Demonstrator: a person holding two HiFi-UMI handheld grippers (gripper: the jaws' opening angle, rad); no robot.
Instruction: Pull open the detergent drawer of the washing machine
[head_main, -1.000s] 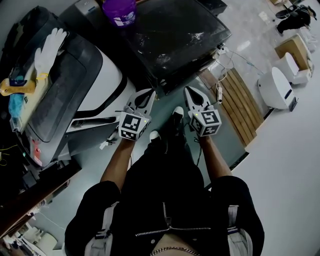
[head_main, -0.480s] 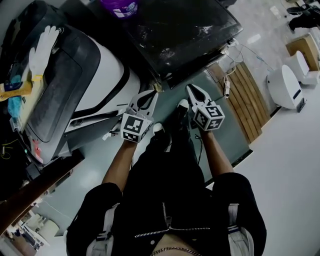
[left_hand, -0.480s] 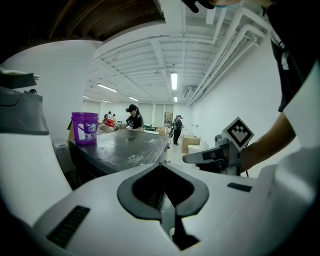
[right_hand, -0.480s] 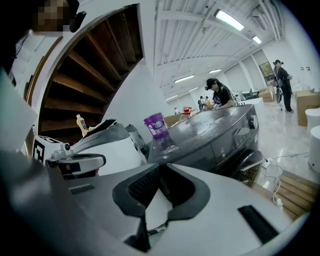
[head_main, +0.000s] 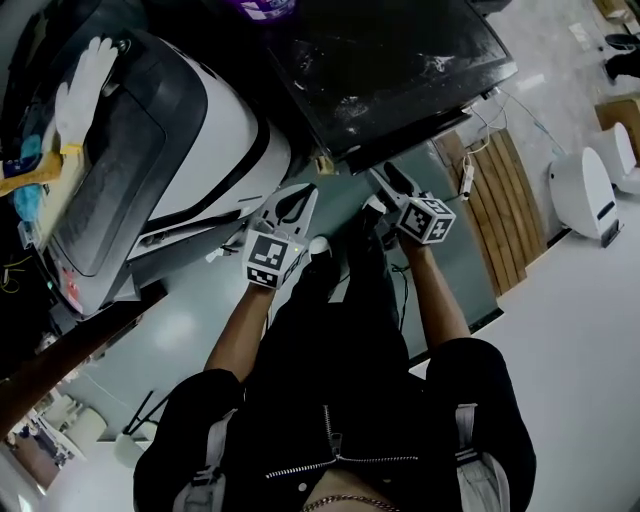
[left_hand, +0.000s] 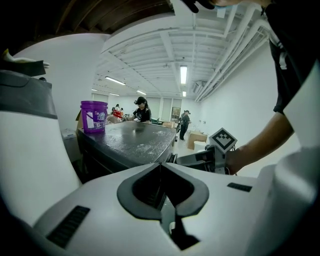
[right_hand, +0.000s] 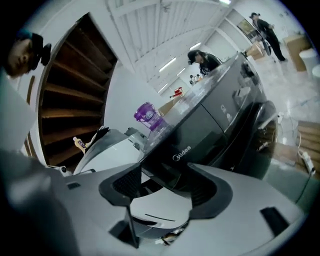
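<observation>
The dark front-loading washing machine (head_main: 400, 60) stands just ahead of both grippers. Its dark upper front panel with the maker's logo (right_hand: 182, 152) fills the space beyond my right gripper (right_hand: 167, 181) and sits flush, with no drawer pulled out. The right gripper (head_main: 384, 180) is rolled onto its side close under the machine's front edge. Its jaws are opening and nothing is between them. My left gripper (head_main: 305, 192) is shut and empty, pointing at the gap between this machine and the white one. In the left gripper view its tips (left_hand: 160, 166) meet.
A white top-loading machine (head_main: 200, 150) stands at the left with a white glove (head_main: 85, 85) on its lid. A purple tub (head_main: 265, 8) sits on the dark machine. A wooden slatted pallet (head_main: 500, 210) and a white appliance (head_main: 585, 190) are at the right, with a cable between.
Both grippers have dropped closer to the dark machine's front. The right gripper has rolled onto its side and its jaws have parted. The left gripper stays shut.
</observation>
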